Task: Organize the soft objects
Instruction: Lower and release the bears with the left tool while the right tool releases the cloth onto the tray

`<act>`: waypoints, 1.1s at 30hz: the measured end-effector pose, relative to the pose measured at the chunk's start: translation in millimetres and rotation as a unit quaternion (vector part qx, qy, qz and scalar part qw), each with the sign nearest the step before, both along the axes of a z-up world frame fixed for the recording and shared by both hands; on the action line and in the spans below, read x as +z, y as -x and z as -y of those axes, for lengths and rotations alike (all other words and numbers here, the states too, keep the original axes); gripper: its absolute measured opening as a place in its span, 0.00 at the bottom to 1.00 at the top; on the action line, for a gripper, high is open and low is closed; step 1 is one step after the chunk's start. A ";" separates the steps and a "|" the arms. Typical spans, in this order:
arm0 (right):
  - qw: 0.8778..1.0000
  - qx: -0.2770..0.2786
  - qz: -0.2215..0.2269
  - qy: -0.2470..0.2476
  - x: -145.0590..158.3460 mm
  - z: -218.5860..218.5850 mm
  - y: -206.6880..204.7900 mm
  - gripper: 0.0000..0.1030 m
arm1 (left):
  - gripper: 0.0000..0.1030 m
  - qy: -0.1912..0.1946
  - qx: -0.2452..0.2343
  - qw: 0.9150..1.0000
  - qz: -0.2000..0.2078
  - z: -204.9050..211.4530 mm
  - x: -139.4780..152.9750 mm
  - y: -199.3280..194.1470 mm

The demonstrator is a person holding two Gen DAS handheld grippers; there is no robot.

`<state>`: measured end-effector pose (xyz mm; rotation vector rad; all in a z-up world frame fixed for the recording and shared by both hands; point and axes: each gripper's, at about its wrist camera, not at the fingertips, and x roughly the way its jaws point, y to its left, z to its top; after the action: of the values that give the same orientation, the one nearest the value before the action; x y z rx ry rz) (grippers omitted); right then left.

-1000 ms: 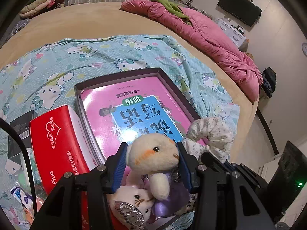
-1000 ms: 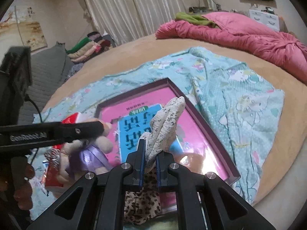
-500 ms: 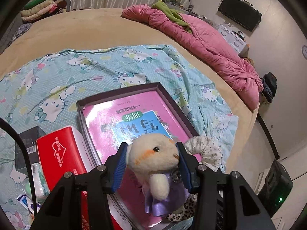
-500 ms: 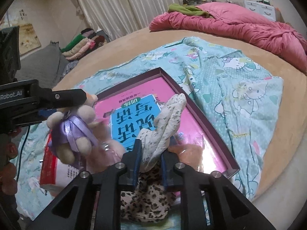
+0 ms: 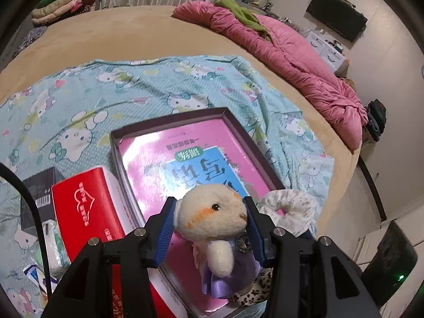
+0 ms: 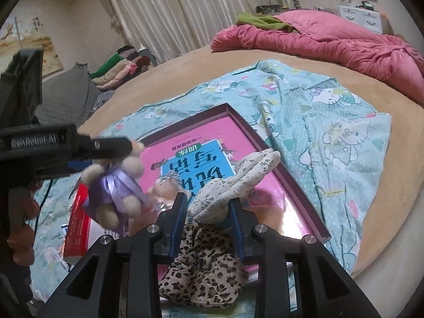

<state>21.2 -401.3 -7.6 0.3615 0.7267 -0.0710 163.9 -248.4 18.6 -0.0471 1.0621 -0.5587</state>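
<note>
Above the near edge of the tray (image 5: 233, 118), the left gripper (image 5: 210, 229) tilts steeply down and clamps the head of a cream plush (image 5: 212, 222) between its blue pads, which press on both sides of the head. In the right wrist view the same plush (image 6: 114, 193), in a purple satin dress, hangs clear of the bed with its limbs dangling below the left gripper (image 6: 129, 145), to the left of the right gripper (image 6: 208, 212). A hand (image 6: 21, 220) shows at the far left edge of that view, under the left gripper's body.

The right gripper also points down, less steeply, over the near part of the tray. Its jaws have just been opening: they now stand apart, with a floral cloth (image 6: 238, 177) between them. The cloth looks to brush the pads, though I cannot tell if it is gripped. It lies across a leopard cloth (image 6: 206, 262), which rests on the near end of the pink book (image 6: 185, 143) filling the tray. A small second plush (image 6: 165, 188) lies on the book just left of the floral cloth.

A red box (image 5: 87, 212) sits to the left of the tray on the printed sheet (image 5: 132, 84).
</note>
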 end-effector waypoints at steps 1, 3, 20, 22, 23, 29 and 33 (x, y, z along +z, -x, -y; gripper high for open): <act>1.000 -0.002 0.001 0.001 0.6 1.0 0.2 0.35 | 0.48 -0.001 0.001 1.000 -0.003 -0.5 -2.2 0.4; 1.000 -0.008 0.006 0.007 2.9 1.4 2.2 0.40 | 0.49 -0.005 0.002 1.000 -0.006 -1.8 -5.4 2.0; 1.000 -0.005 0.005 0.017 5.8 -4.6 11.3 0.52 | 0.51 0.001 0.007 1.000 -0.026 -12.0 -14.1 6.6; 1.000 -0.005 0.007 0.020 6.9 -5.5 12.9 0.52 | 0.51 0.000 0.007 1.000 -0.027 -11.9 -14.8 7.2; 1.000 -0.005 0.009 0.021 7.1 -5.8 13.6 0.53 | 0.51 -0.002 0.008 1.000 -0.027 -11.8 -15.1 7.5; 0.999 -0.013 0.010 0.035 8.3 -6.1 14.2 0.57 | 0.52 0.002 0.015 1.000 -0.022 -14.3 -12.2 7.7; 0.999 -0.022 0.014 0.036 9.1 -2.9 15.0 0.59 | 0.56 0.011 0.014 1.000 -0.020 -14.0 -7.4 8.0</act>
<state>6.2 -398.4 1.5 0.3103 0.6868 -0.1336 156.0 -234.4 11.1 -0.0926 1.0930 -0.5464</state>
